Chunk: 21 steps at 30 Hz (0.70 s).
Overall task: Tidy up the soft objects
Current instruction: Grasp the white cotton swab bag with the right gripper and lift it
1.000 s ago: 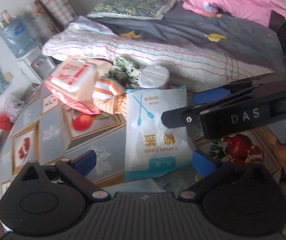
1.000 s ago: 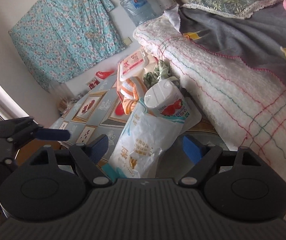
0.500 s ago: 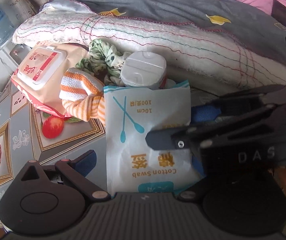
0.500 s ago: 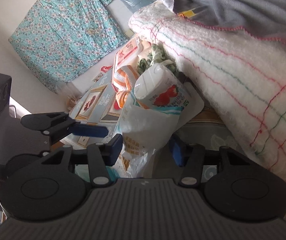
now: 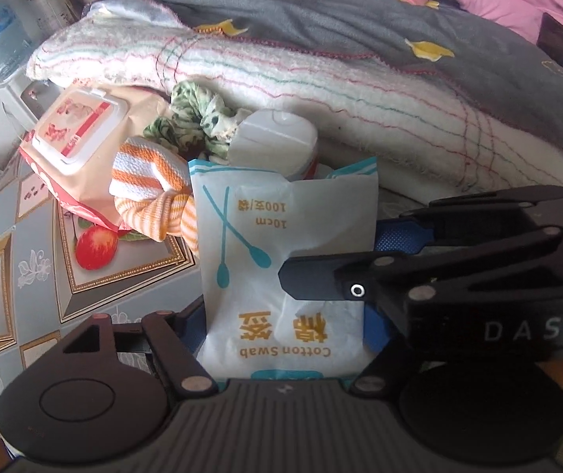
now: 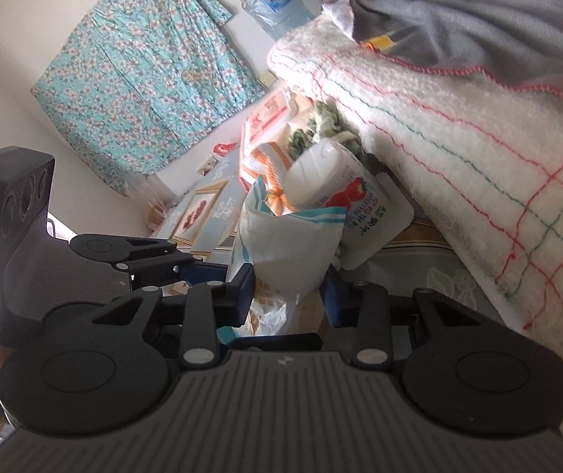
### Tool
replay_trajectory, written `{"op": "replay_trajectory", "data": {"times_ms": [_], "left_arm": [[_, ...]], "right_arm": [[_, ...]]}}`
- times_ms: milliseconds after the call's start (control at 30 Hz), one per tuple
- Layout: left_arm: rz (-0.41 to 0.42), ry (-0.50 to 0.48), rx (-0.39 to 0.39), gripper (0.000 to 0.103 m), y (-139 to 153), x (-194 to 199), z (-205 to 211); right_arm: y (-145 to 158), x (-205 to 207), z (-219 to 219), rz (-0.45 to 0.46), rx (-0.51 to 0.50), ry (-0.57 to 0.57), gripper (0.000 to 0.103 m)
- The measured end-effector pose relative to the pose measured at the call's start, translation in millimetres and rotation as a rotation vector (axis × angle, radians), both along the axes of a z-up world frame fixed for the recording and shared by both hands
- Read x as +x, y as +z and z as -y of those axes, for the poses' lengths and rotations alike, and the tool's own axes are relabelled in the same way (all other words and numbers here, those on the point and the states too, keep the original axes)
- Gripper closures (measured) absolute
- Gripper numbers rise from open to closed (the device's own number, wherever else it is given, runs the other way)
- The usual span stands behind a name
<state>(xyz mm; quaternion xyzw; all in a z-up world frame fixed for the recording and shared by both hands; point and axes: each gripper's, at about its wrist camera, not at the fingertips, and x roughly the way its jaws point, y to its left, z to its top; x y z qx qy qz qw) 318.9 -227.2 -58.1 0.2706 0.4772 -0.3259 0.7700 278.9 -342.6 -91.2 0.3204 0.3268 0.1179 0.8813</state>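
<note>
Against the bed's edge, on a patterned grey tablecloth (image 5: 37,268), stands a white-and-teal plastic cotton swab packet (image 5: 281,260), its bottom hidden behind the gripper bodies; long axis upright, print inverted. Right gripper (image 6: 287,295): jaws just closing, pads pinching the packet's side. Left gripper (image 5: 281,323): jaws just narrowing, straddling the packet; contact unclear. Behind, crowded: white-lidded wipes canister (image 5: 277,144), orange-striped cloth (image 5: 151,197).
</note>
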Motion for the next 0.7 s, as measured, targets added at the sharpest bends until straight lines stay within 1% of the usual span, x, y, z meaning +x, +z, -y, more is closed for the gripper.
{"op": "replay_trajectory", "data": {"times_ms": [100,233,400,567,700], "left_arm": [[0.038,-0.009,-0.014,0.027,13.9,-12.3,-2.1],[0.093,-0.018,-0.051,0.027,38.8,-30.8,-4.8],[0.196,-0.031,-0.094,0.027,75.7,-62.2,-13.6],[0.284,-0.008,-0.140,0.028,111.2,-94.9,-35.1],[0.346,0.044,-0.157,0.028,136.4,-120.7,-61.6]], "right_arm": [[13.1,-10.7,0.3,0.032,0.002,-0.006,0.069],[38.1,-30.5,0.8,0.095,-0.004,-0.015,0.070],[74.2,-56.6,-4.9,0.186,-0.001,-0.008,0.070],[112.9,-82.4,-24.3,0.275,-0.012,0.036,0.070],[140.9,-93.4,-51.0,0.325,-0.019,0.110,0.070]]}}
